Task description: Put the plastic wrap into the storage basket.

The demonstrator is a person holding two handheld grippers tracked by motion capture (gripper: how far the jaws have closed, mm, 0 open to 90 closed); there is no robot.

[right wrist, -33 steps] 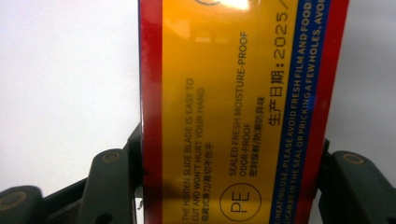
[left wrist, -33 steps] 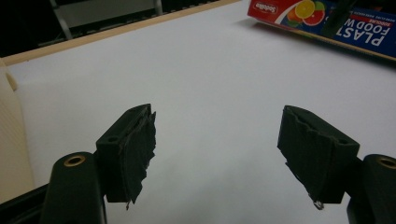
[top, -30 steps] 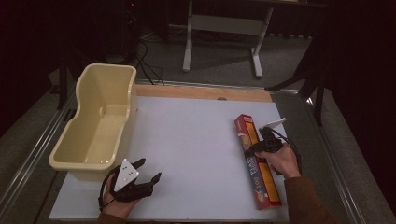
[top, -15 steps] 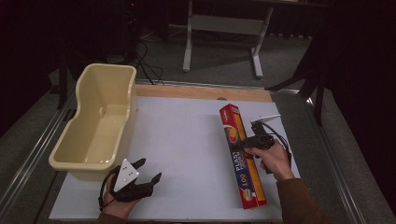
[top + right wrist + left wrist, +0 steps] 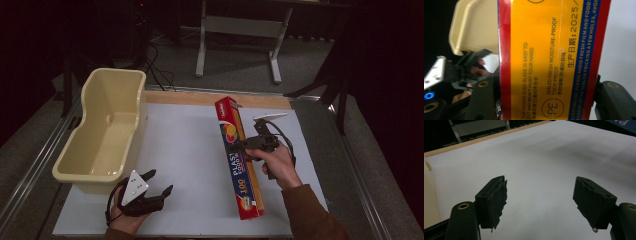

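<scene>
A long red, yellow and blue plastic-wrap box [image 5: 240,165] hangs tilted over the right half of the white table [image 5: 185,145], its far end pointing away from me. My right gripper [image 5: 246,148] is shut on the box's middle. In the right gripper view the box [image 5: 549,50] spans the space between both jaws. My left gripper [image 5: 159,181] rests open near the table's front left edge, and in the left gripper view [image 5: 540,181] nothing lies between its jaws.
A cream plastic tub [image 5: 116,71] stands along the table's left side, just beyond my left gripper; the same tub [image 5: 474,27] appears behind the box. A wooden strip [image 5: 200,98] edges the table's far side. A metal stand [image 5: 235,25] is on the floor behind.
My right gripper has carried the box leftward toward the table's middle, its far end swinging left. The left gripper has stayed where it was, still open.
</scene>
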